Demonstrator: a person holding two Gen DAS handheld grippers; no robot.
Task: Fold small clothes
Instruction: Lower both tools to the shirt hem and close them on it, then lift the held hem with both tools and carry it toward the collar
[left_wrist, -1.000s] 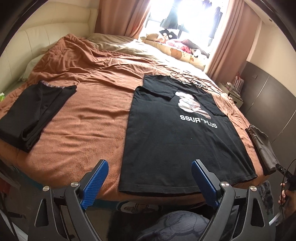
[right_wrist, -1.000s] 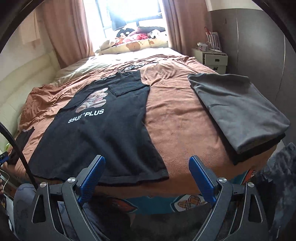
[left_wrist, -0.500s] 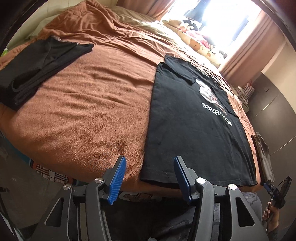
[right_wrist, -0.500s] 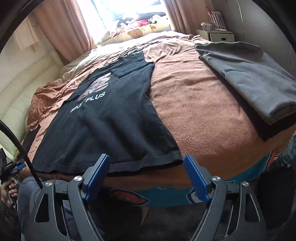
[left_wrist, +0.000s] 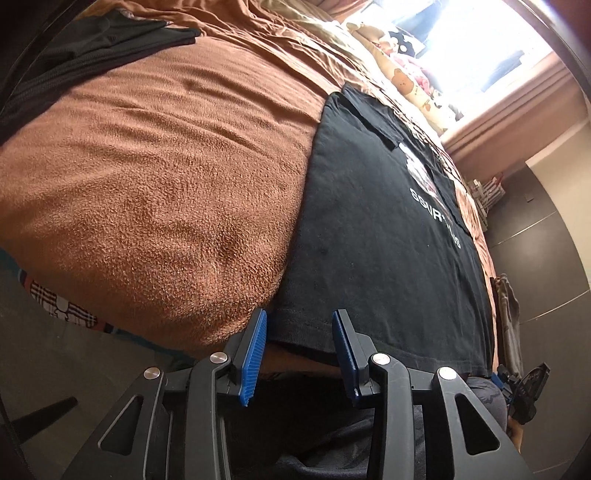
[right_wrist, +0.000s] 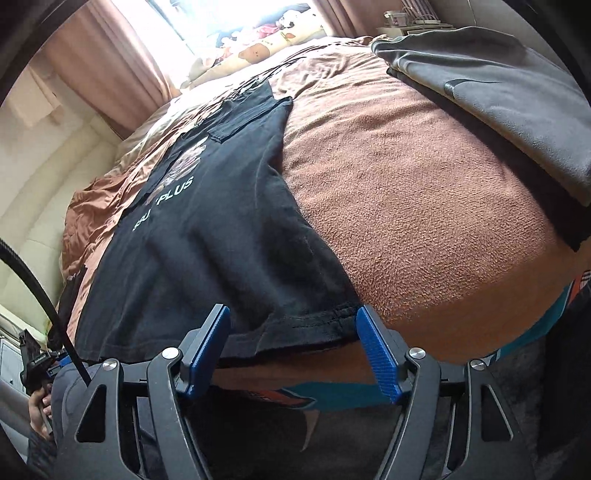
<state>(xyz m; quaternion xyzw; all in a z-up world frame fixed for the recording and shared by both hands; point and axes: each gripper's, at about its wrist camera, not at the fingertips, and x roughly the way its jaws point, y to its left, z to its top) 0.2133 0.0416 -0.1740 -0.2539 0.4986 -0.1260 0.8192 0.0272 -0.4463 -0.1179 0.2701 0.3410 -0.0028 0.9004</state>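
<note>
A black T-shirt with a white "SSUR PLUS" print lies flat on the brown blanket, hem toward me; it also shows in the right wrist view. My left gripper is open, its blue pads astride the shirt's left hem corner at the bed edge. My right gripper is open wider, its pads on either side of the right hem corner. Neither gripper has closed on the cloth.
A brown blanket covers the bed. Folded black clothes lie at far left. A folded grey garment lies at right. Pillows and plush toys sit by the window. A nightstand stands beyond the bed.
Both grippers have moved forward and down to the shirt's hem corners. The left jaws have narrowed markedly; the right jaws have narrowed a little.
</note>
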